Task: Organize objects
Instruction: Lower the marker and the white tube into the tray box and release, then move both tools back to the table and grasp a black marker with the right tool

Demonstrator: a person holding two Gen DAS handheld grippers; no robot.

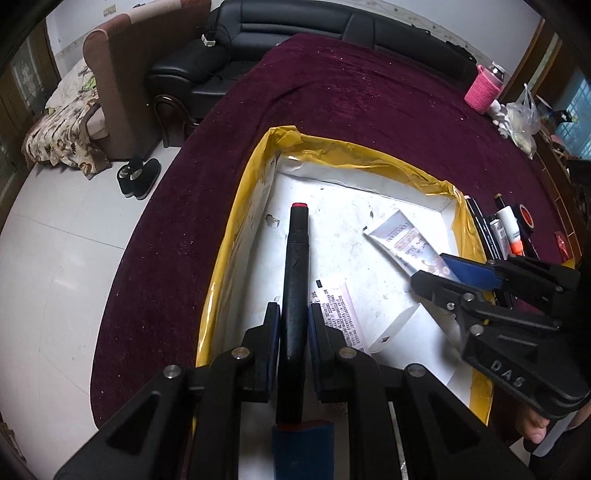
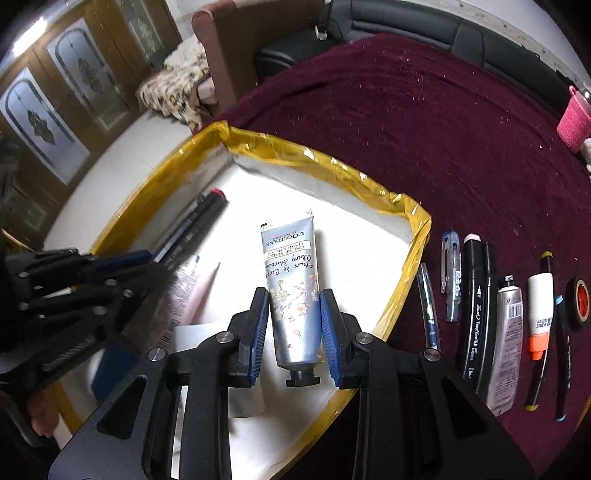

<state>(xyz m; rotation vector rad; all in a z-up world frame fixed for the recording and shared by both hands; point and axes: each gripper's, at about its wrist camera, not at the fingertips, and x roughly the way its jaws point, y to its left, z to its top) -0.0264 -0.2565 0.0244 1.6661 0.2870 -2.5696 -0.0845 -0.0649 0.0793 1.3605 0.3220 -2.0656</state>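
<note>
A white box with yellow taped rim (image 1: pixel 255 192) (image 2: pixel 332 166) sits on the maroon tablecloth. My left gripper (image 1: pixel 293 314) is shut on a black marker with a red cap (image 1: pixel 295 266), held lengthwise over the box's left side; the marker also shows in the right wrist view (image 2: pixel 203 218). My right gripper (image 2: pixel 293 299) stands around a silver hand cream tube (image 2: pixel 291 288) over the box floor, pads close to its sides with a slight gap visible. The tube also shows in the left wrist view (image 1: pixel 402 243). A pink tube (image 1: pixel 340 310) lies in the box.
A row of pens, markers, a silver tube and a glue stick (image 2: pixel 539 310) lies on the cloth right of the box, with a tape roll (image 2: pixel 581 299). A pink cup (image 2: pixel 572 118) stands far right. A black sofa (image 1: pixel 295 26) is behind the table.
</note>
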